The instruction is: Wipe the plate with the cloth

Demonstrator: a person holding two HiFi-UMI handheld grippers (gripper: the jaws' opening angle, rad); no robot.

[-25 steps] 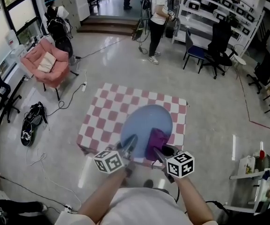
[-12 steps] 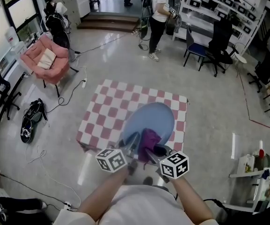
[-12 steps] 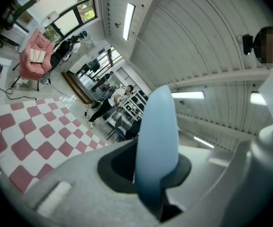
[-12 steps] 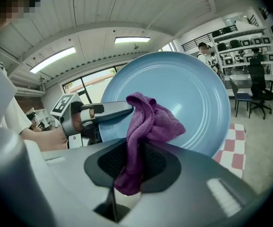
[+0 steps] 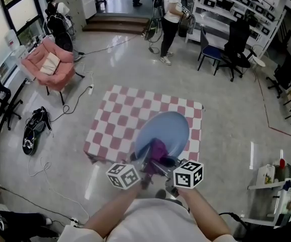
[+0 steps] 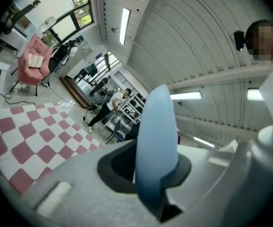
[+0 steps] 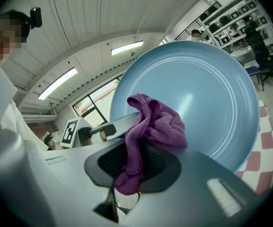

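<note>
glossy grey floor fills the head view, with a low table under a red-and-white checkered cover (image 5: 116, 124) at its middle, a pink armchair (image 5: 47, 64) at the left, and a standing person in a white top (image 5: 169, 15) near metal shelving (image 5: 236, 9) at the back. both bare forearms reach forward from the bottom edge and converge, so the two cubes with black-and-white square markers sit just beside each other. the left gripper (image 5: 142, 155) meets the near rim of a round light blue plate (image 5: 168, 127), which lies over the table's near right part. the right gripper (image 5: 160, 162) carries a crumpled purple knitted cloth (image 5: 158, 149) against the plate's near portion.

the left gripper view looks upward at a ribbed white ceiling. the left gripper (image 6: 154, 178) has its jaws closed tight on the plate (image 6: 157, 141), seen edge-on and standing upright between them. the checkered cover (image 6: 25, 138) and the armchair (image 6: 32, 63) show at the left.

the right gripper view shows the right gripper (image 7: 135, 167) with its jaws pinched on the purple cloth (image 7: 153, 129), whose bunched upper end presses on the plate's (image 7: 212, 98) face while a tail hangs down between the jaws. the plate is tilted up, with ceiling lights behind it. the left gripper's marker cube (image 7: 72, 129) peeks out at the plate's left edge.
</note>
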